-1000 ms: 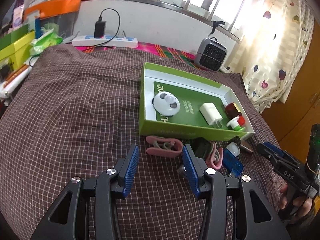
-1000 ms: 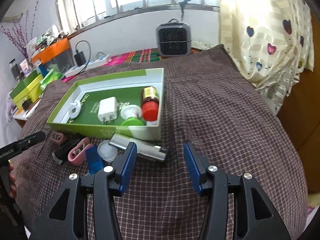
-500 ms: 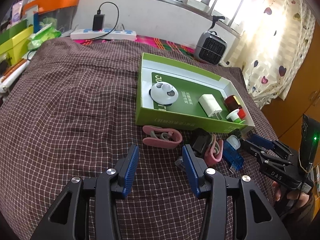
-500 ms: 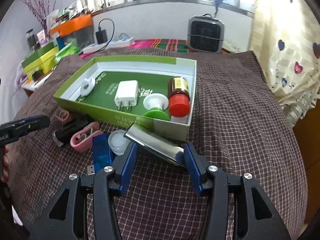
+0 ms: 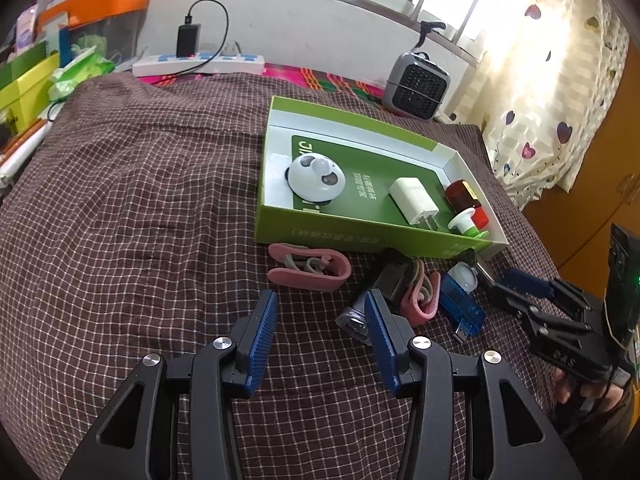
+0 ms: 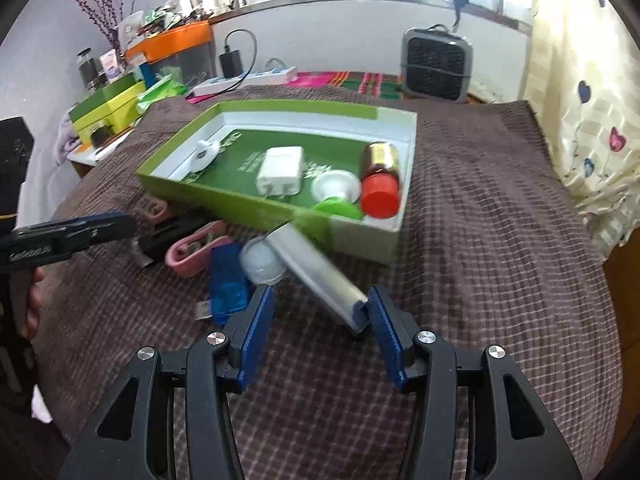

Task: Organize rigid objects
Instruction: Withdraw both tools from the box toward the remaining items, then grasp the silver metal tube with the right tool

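A green box lid (image 5: 360, 236) (image 6: 236, 196) on the checked cloth holds a panda toy (image 5: 316, 178), a white charger (image 6: 280, 170), a red-capped bottle (image 6: 380, 184) and a green-and-white cap (image 6: 336, 192). In front of it lie a silver case (image 6: 316, 268), a white round lid (image 6: 260, 260), a blue USB stick (image 6: 228, 280), two pink clips (image 5: 308, 268) (image 6: 192, 252) and a black device (image 5: 394, 276). My right gripper (image 6: 318, 312) is open, jaws around the silver case's near end. My left gripper (image 5: 320, 316) is open and empty, just before the pink clip.
A small grey heater (image 6: 436, 64) and a white power strip (image 5: 200, 64) stand at the back. Green boxes and an orange bin (image 6: 168, 46) crowd the far left. A heart-patterned curtain (image 5: 560, 80) hangs at the right.
My right gripper has moved forward and down until its open jaws reach around the silver case. My left gripper has drifted slightly and stayed open.
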A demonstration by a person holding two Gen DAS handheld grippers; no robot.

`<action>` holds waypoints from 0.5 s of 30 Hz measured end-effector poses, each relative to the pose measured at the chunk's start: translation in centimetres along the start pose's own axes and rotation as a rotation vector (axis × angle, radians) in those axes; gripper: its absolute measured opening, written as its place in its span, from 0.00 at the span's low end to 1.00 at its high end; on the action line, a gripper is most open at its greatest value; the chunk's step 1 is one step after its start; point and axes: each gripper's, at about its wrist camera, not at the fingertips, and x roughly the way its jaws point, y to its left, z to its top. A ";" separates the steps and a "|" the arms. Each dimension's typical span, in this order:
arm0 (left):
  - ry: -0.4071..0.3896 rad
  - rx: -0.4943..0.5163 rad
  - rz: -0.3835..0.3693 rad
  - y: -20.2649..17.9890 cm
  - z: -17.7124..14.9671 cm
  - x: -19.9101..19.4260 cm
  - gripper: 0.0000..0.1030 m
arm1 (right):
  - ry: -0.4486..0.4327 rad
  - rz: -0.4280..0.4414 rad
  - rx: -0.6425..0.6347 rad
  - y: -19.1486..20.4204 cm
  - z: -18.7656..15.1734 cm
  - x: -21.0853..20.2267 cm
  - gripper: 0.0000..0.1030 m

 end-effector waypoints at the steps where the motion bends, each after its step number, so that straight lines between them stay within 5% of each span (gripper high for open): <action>1: 0.002 0.001 0.000 -0.1 0.0 0.0 0.43 | -0.001 -0.004 -0.008 -0.1 0.1 0.3 0.49; 15: 0.016 0.029 -0.003 -1.4 0.1 0.4 0.43 | 0.052 0.030 -0.065 0.0 1.0 2.1 0.49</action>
